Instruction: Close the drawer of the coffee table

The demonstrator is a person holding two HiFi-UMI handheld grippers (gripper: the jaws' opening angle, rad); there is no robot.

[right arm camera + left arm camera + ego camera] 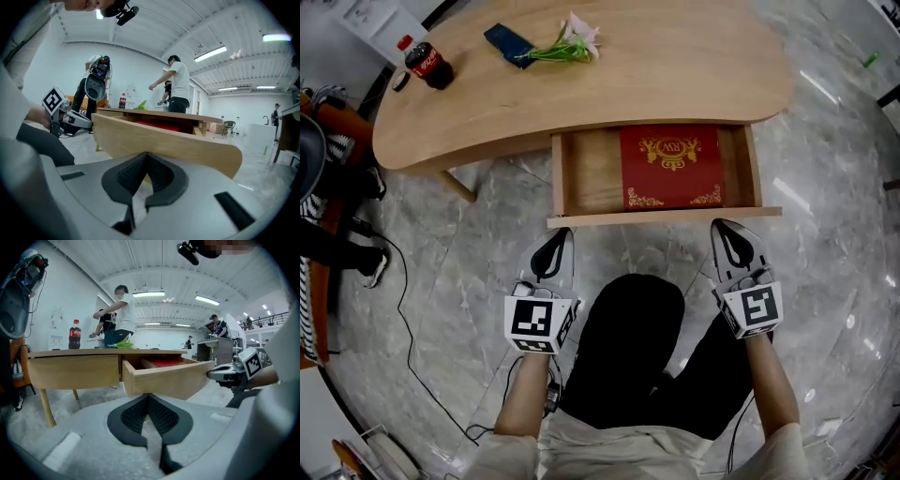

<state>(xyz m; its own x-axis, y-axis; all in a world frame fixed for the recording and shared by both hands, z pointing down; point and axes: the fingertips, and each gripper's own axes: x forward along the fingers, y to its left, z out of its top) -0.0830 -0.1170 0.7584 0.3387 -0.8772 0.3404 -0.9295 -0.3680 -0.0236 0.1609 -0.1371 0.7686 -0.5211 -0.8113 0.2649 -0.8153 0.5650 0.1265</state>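
Coffee table [675,75] far edge cropped @ top

Light-wood coffee table [675,75] w/ curved, kidney-shaped top; its shallow wooden drawer [589,176] is open, pulled well out from the near edge, front panel level & facing outward.

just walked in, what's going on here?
A person holds a gripper in each hand before the light wooden coffee table. Its drawer stands pulled out, a flat red box with gold ornament inside. The left gripper and right gripper are both shut and empty, aimed at the drawer's front panel near its two ends; contact can't be told. The drawer is not yet closed.
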